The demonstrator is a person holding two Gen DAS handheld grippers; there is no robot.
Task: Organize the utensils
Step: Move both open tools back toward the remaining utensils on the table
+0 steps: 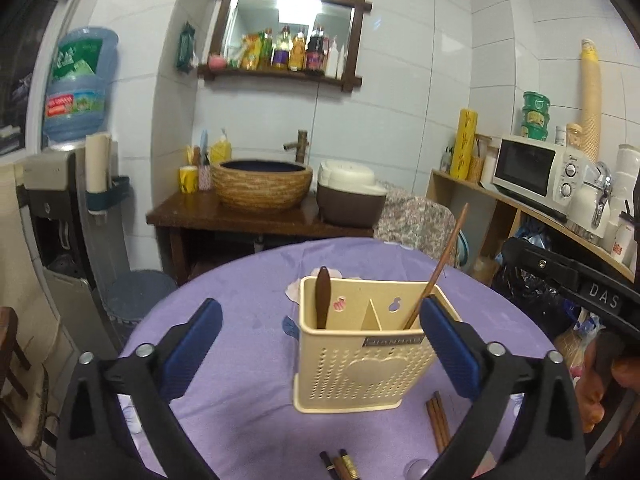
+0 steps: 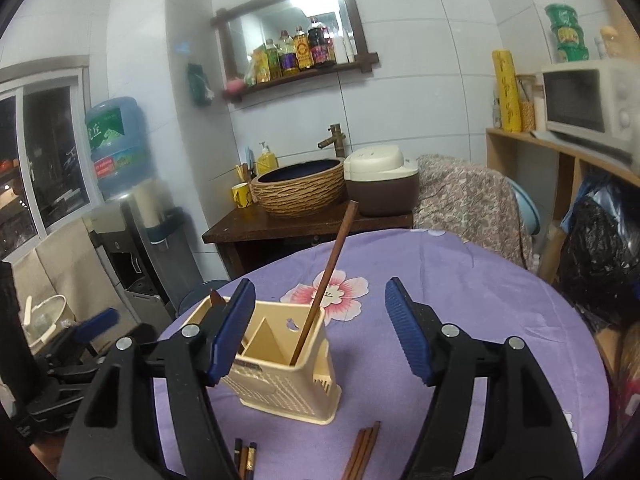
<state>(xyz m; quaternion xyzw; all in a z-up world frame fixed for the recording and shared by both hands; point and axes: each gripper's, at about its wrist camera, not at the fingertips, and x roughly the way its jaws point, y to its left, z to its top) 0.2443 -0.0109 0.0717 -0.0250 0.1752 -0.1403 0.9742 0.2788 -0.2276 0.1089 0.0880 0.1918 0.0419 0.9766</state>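
A: Start at the near edge of the table (image 1: 240, 380). What lies there?

B: On the purple cloth at the near edge, the ends of some dark chopsticks (image 1: 340, 465), one with a gold band. Just to their right, a bundle of brown chopsticks (image 1: 438, 426) lying flat, their far tips close to the holder's base.

A: And the grippers?

B: The left gripper (image 1: 322, 346) has its blue pads spread wide, released, nothing pinched. The right pad stands in front of the holder's right front corner; I cannot tell whether it touches. The right gripper (image 2: 320, 330) is also released, with its left pad in front of the holder's near left corner and its right pad well clear over bare cloth.

A: The holder itself?

B: A cream utensil holder (image 1: 360, 364), perforated, upright near the middle of the table, split by a divider. In the left compartment stands a dark spoon handle (image 1: 322, 298), roughly upright. In the right compartment one brown chopstick (image 2: 326, 280) leans, its top tilted up toward the far right.

A: Beyond the table's far edge?

B: A dark wooden stand with a woven-look basin (image 1: 262, 186) and a rice cooker (image 1: 352, 194). Right of that, a shelf bearing a microwave (image 1: 534, 170). On the wall, a framed mirror shelf (image 1: 286, 36) with bottles.
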